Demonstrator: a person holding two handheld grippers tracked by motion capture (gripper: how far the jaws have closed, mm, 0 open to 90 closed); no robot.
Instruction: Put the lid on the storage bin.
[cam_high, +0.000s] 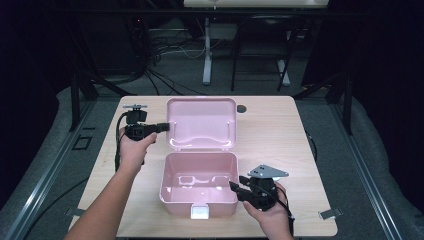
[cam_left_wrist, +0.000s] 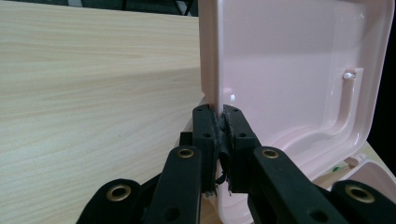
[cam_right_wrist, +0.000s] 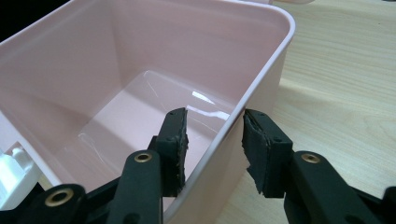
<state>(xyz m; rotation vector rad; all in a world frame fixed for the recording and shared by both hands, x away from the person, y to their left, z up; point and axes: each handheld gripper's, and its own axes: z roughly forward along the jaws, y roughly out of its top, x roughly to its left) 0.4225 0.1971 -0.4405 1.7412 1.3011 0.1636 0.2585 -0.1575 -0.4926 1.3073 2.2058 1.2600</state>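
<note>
Pink box (cam_high: 198, 187) sits open near front edge of tabletop (cam_high: 280, 130), roughly centred, white latch (cam_high: 200, 212) facing front edge. Lid (cam_high: 201, 123) hinged back, standing up behind box. Left gripper (cam_high: 162, 127) clamped on lid's left edge; jaws pressed together on thin pink rim in left gripper view. Right gripper (cam_high: 235, 187) at box's right wall (cam_right_wrist: 243, 116), jaws apart, straddling rim: one jaw inside, one outside, not gripping.
</note>
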